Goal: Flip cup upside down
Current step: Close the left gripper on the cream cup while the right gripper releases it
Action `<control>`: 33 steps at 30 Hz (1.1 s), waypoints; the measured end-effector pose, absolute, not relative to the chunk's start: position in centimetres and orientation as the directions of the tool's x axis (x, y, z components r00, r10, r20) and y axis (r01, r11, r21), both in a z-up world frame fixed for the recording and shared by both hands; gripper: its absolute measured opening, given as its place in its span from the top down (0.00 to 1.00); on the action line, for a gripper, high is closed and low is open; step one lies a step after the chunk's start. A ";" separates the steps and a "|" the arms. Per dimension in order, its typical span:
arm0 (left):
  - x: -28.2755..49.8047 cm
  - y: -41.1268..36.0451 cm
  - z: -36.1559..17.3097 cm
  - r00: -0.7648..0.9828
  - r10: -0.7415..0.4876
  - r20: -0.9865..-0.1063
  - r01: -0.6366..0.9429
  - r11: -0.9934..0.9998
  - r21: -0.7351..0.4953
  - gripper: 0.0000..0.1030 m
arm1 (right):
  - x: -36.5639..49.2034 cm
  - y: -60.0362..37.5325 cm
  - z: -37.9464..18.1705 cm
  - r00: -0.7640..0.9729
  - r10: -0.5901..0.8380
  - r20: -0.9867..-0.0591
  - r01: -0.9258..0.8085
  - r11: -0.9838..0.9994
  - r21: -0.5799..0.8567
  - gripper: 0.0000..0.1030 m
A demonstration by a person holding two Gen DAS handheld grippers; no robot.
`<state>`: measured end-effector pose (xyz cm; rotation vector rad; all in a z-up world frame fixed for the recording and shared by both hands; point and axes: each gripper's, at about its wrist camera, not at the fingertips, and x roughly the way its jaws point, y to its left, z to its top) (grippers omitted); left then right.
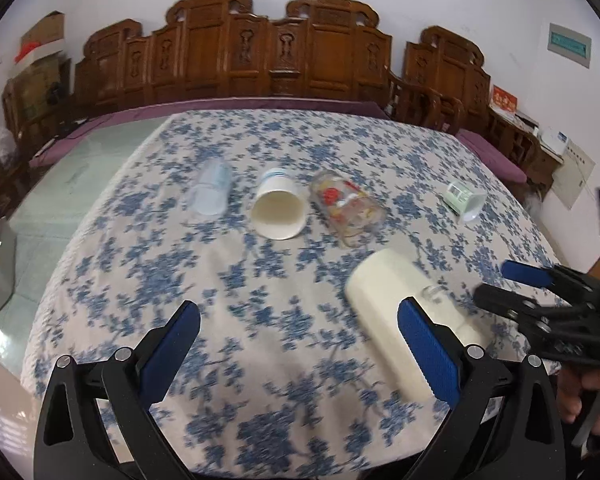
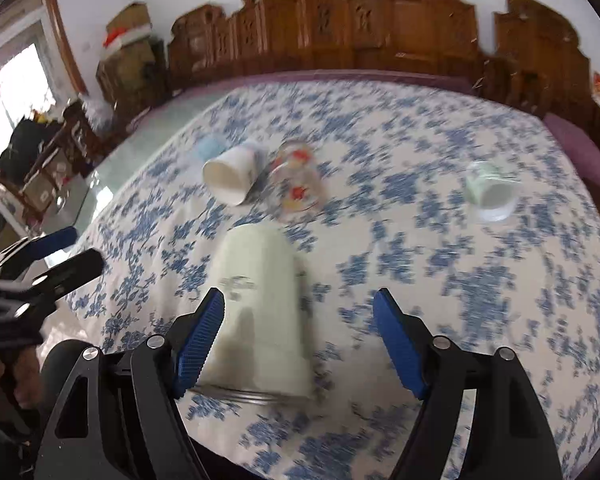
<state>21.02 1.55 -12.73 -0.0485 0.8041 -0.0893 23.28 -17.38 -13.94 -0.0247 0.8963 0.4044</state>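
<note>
A tall cream cup (image 2: 260,304) stands upside down on the blue-flowered tablecloth (image 2: 440,280), rim on the cloth, just ahead of my right gripper (image 2: 299,308), which is open with its left pad beside the cup. The cup also shows in the left wrist view (image 1: 384,300), partly behind the right pad of my open, empty left gripper (image 1: 300,320). The right gripper shows at the right edge of the left wrist view (image 1: 500,284). The left gripper shows at the left edge of the right wrist view (image 2: 80,248).
Several cups lie on their sides farther back: a clear bluish one (image 1: 212,192), a white paper cup (image 1: 278,210), a printed glass (image 1: 346,208) and a small green-and-white cup (image 1: 466,200). Carved wooden benches (image 1: 260,52) stand behind the table.
</note>
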 end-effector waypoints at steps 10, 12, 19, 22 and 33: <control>26.6 -2.7 -15.1 0.550 -0.142 -0.823 0.071 0.990 -0.123 0.19 | 21.4 -22.6 -15.4 0.617 0.279 -0.736 -0.259 0.955 0.145 0.20; 27.8 -3.0 -15.9 0.505 -0.152 -0.850 0.053 0.988 -0.146 0.19 | 21.4 -23.2 -16.2 0.616 0.280 -0.737 -0.246 0.956 0.158 0.20; 30.2 -3.6 -17.5 0.408 -0.229 -0.884 -0.017 0.966 -0.258 0.19 | 21.4 -23.9 -17.6 0.605 0.296 -0.739 -0.232 0.953 0.192 0.20; 30.9 -4.2 -17.9 0.384 -0.253 -0.888 -0.039 0.956 -0.289 0.19 | 21.4 -24.1 -17.8 0.605 0.299 -0.738 -0.233 0.953 0.195 0.20; 32.8 -5.6 -19.9 0.291 -0.318 -0.902 -0.100 0.928 -0.359 0.19 | 21.5 -25.4 -17.5 0.621 0.304 -0.722 -0.206 0.953 0.224 0.20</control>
